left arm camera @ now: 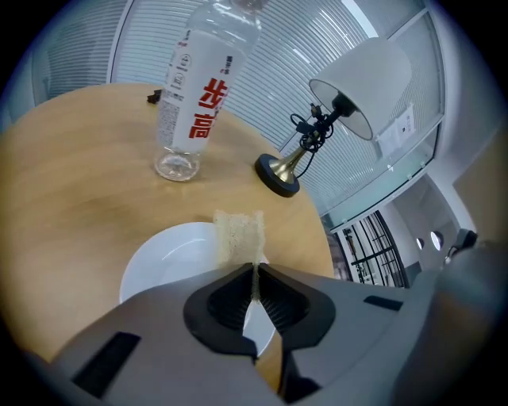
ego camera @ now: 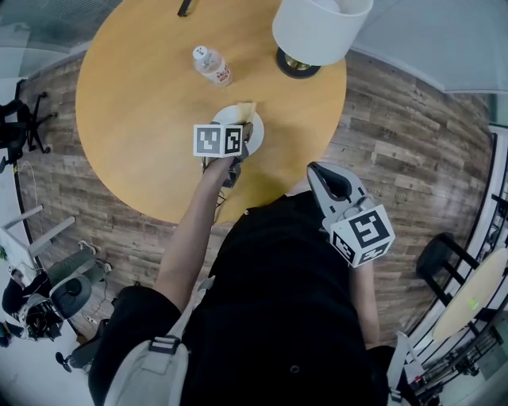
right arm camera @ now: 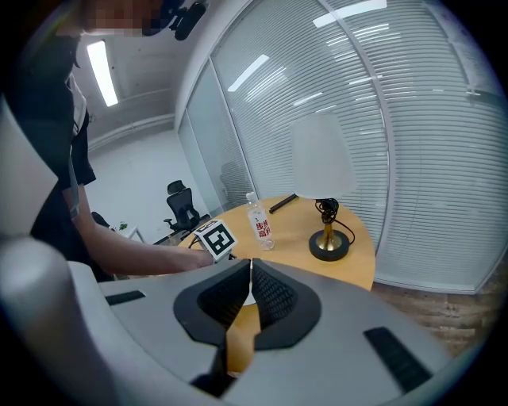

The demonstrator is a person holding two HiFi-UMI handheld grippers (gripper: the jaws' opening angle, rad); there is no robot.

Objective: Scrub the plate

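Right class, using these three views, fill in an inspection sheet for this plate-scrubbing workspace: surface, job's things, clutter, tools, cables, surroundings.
Surface: round wooden table; no spills seen.
Job's things: white plate near the table's near edge; sponge over its far rim.
Clutter: water bottle, upright; table lamp; small dark object at the far edge.
Tools: left tool shut on the sponge; right tool shut, empty, held off the table.
Cables: lamp cord bunched at the stem.
Surroundings: wood floor, office chair, blinds.

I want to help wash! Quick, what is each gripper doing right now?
Left gripper: closed on the sponge, at the plate.
Right gripper: closed, holding nothing.
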